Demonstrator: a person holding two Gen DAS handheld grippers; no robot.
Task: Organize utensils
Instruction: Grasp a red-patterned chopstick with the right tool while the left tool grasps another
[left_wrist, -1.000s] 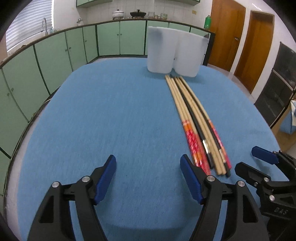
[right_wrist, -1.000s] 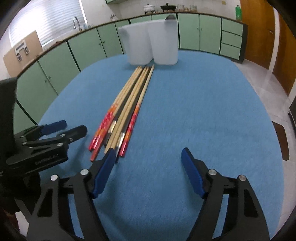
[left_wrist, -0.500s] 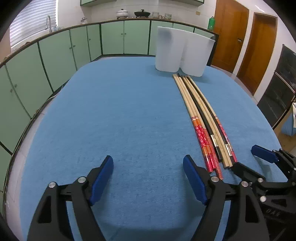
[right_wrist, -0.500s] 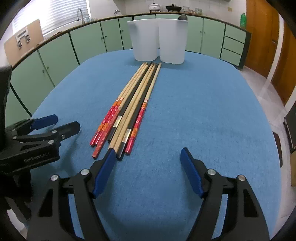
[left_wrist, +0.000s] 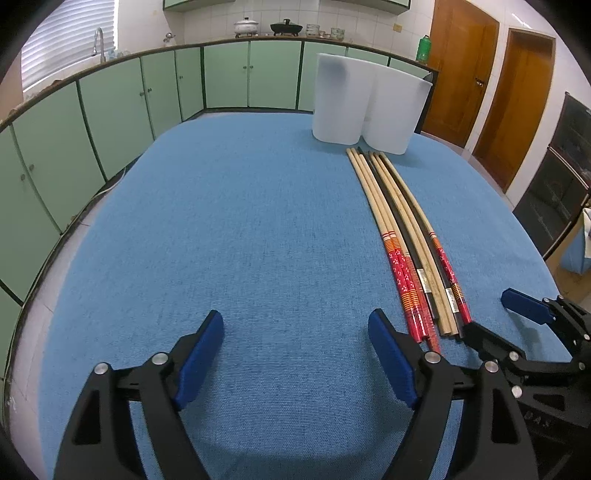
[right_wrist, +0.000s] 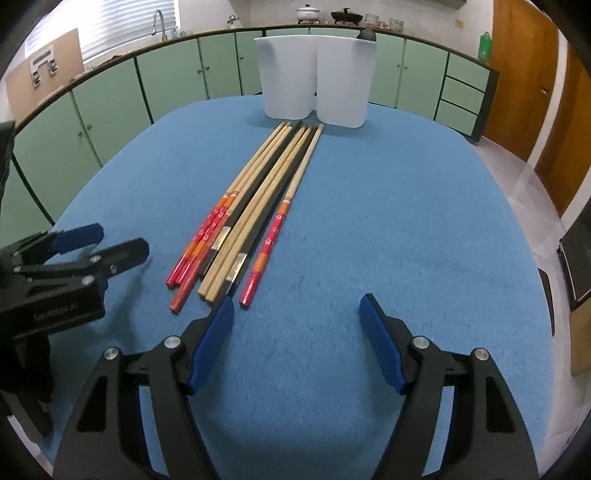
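Here the chopsticks (left_wrist: 406, 236) lie side by side on the blue table (left_wrist: 221, 240), far tips just before two white bins (left_wrist: 365, 105). The left gripper (left_wrist: 295, 347) is spread, empty, left of them. Only the right view shows a dark object (right_wrist: 366, 35) in the right-hand bin; the right gripper (right_wrist: 295, 325) is spread too, near their painted ends.

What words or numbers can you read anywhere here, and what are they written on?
Left gripper: light lettering on its black body in the right wrist view, too blurred to read.
Right gripper: embossed letters on its black body in the left wrist view, too faint to read.
Chopsticks: red and orange patterned ends and pale bands on the black ones; no text readable.
White containers: no writing visible.
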